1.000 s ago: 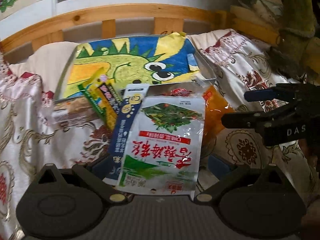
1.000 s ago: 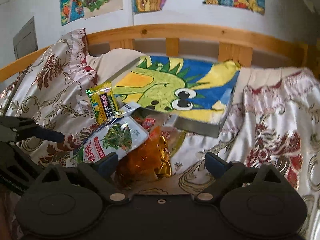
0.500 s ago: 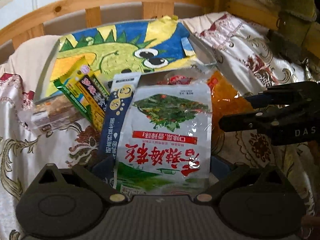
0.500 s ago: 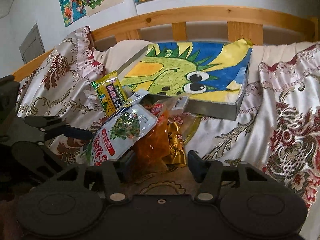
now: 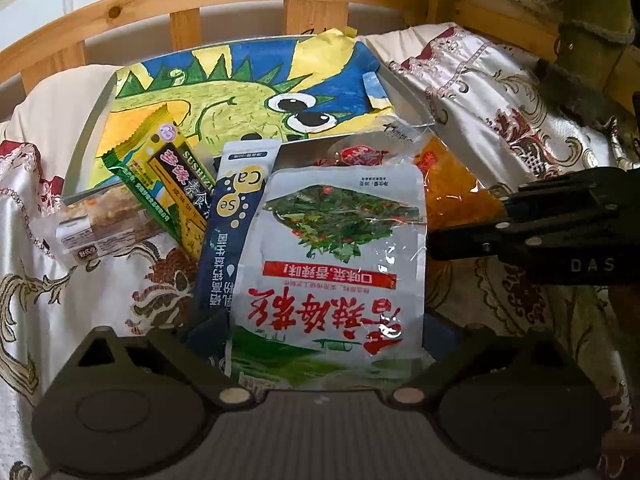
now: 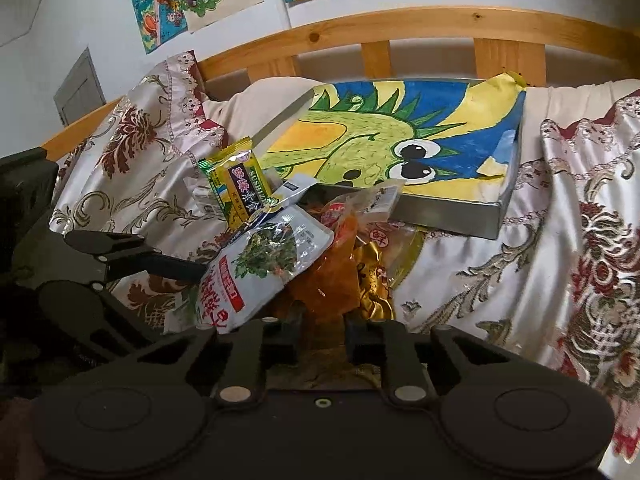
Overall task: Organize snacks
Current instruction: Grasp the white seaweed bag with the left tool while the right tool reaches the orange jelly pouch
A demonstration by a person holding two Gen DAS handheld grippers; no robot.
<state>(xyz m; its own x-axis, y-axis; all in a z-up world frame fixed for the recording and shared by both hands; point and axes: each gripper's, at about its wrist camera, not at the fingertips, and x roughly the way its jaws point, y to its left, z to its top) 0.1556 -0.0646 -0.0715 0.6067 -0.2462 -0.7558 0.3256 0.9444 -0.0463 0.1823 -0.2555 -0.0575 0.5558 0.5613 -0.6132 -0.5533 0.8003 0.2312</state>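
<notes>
Plainly, the snacks lay heaped on the patterned bedspread (image 6: 500,264), just in front of the flat box with the dinosaur drawing (image 6: 400,148). On top sat the white seaweed pouch (image 5: 332,264); under it a dark blue sachet (image 5: 232,216), to the left a yellow-green packet (image 5: 168,184), to the right an orange bag (image 6: 332,276).

All of it looked light, thin and crinkly — slick film that slides and buckles, best pinched at a sealed edge or corner rather than across the puffed middle.

The right gripper (image 6: 320,340) had its jaws closing, the near tail of the orange bag between them; whether the pads already pressed it I could not tell, as the bag's end sank out of sight there. The left gripper (image 5: 324,344) stood wide apart, the seaweed pouch's near edge lying between its fingers, not pinched.

Only the left wrist view showed a clear-wrapped bar (image 5: 104,224) at the far left and the pouch's full face; only the right view showed gold wrappers (image 6: 372,284) under the orange bag and the box's metal side.
</notes>
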